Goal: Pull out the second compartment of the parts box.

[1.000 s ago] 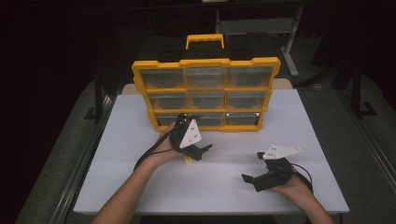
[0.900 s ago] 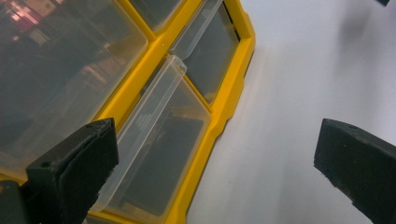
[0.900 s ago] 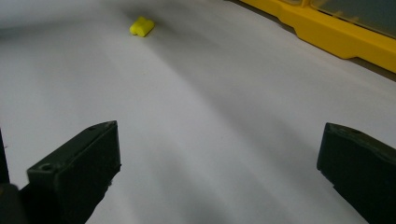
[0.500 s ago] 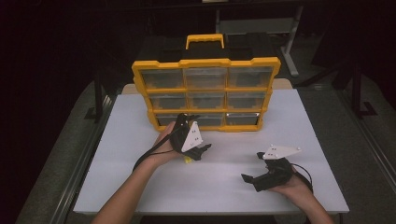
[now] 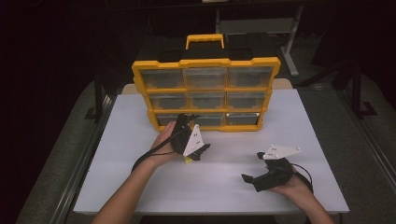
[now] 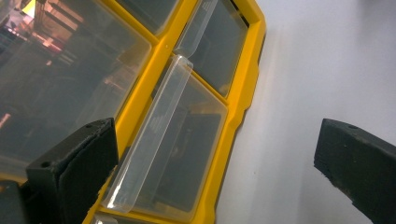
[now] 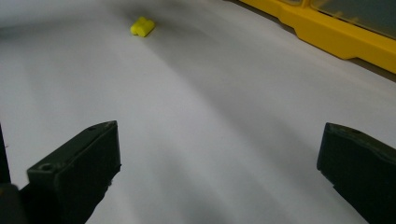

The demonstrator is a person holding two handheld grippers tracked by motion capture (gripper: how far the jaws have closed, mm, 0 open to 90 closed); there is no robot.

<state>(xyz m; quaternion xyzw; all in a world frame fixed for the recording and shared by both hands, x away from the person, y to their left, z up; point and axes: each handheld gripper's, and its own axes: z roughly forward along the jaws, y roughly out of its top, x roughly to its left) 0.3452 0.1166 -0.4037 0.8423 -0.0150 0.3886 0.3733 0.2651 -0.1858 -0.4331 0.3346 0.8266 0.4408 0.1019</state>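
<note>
A yellow organizer [image 5: 205, 95] with clear drawers stands upright at the back of the white table [image 5: 303, 135]. My left gripper [image 5: 188, 119] points at its bottom row, open. In the left gripper view, a clear drawer's handle lip [image 6: 154, 140] lies between the jaws of my left gripper [image 6: 215, 140], close to the left jaw. A small yellow piece [image 5: 188, 160] lies on the table just under the left hand, also seen as the yellow piece [image 7: 142, 26] in the right gripper view. My right gripper [image 5: 252, 166] rests on the table at front right, open and holding nothing, as the right gripper view [image 7: 219, 144] confirms.
The organizer's yellow carry handle [image 5: 204, 40] rises at its top. A dark case sits behind it. Bare white tabletop [image 7: 210, 93] stretches between the two grippers. Metal frame legs [image 5: 289, 42] stand beyond the table on a dark floor.
My left gripper has edged forward and tipped a little toward the organizer's bottom row. The right gripper has stayed still.
</note>
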